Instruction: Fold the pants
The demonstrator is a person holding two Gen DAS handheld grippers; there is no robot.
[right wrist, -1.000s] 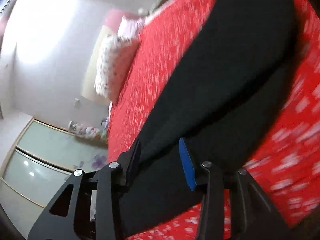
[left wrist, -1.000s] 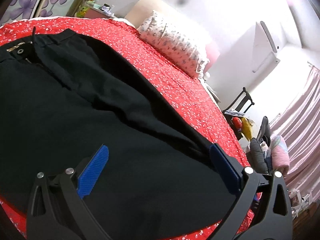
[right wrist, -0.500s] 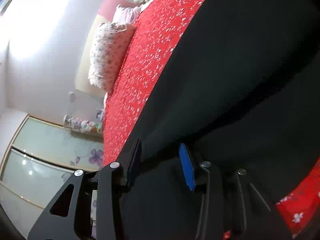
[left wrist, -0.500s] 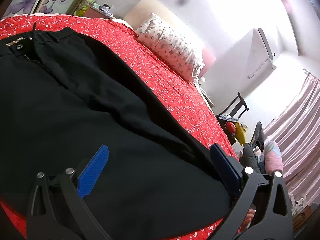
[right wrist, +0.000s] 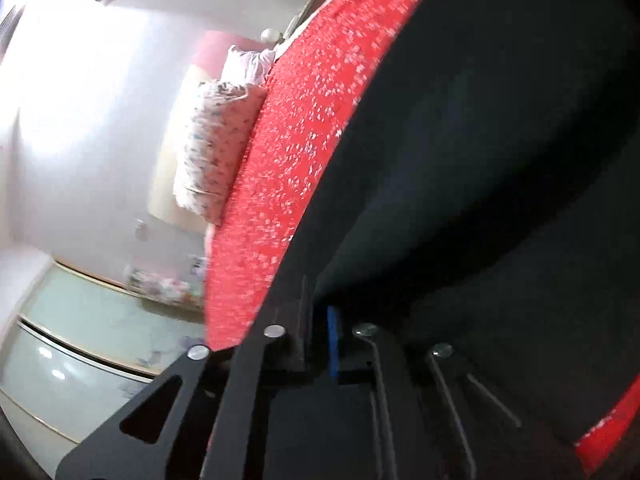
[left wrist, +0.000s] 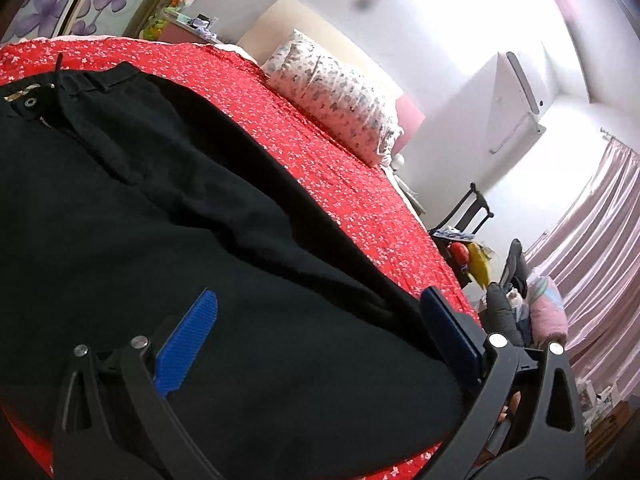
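Black cotton pants (left wrist: 200,240) across red white-flecked bedspread (left wrist: 340,168), floral pillow (left wrist: 340,92) upper centre; left gripper (left wrist: 320,332) fingers wide apart, right gripper (right wrist: 320,336) fingers clamped on pants fabric.

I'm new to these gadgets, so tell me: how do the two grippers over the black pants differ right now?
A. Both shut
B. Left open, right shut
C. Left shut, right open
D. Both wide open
B: the left gripper has its blue pads spread wide over the black pants, while the right gripper is closed on the fabric.
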